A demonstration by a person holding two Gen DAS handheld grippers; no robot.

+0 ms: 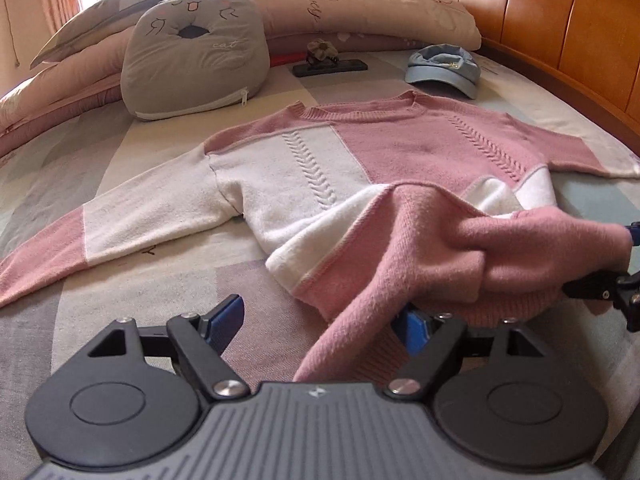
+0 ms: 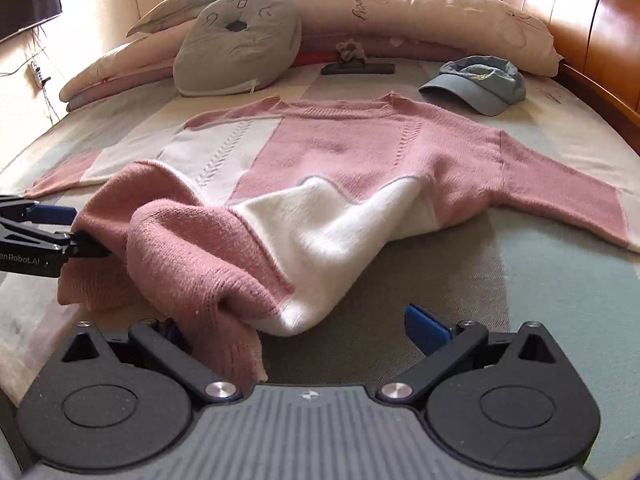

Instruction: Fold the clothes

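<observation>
Left wrist view: both claws, left [image 1: 320, 320] and right [image 2: 296, 328], spread wide; sweater [image 1: 360, 168] hem bunched near the bed's [image 1: 120, 288] front edge could slip crooked.

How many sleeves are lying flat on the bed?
2. One sleeve stretches out left of the sweater, the other stretches right, below the cap. Neither is folded in yet.

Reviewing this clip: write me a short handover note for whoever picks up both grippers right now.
Left gripper: jaws open, hem fabric draped between them.
Right gripper: jaws open, hem lying across its left finger.
Sweater lies face up on the bed, sleeves spread, collar toward the pillows; the bottom hem is bunched up near both grippers.
Done: sweater laid out. Left: every fold; nothing is gripped yet.
</observation>
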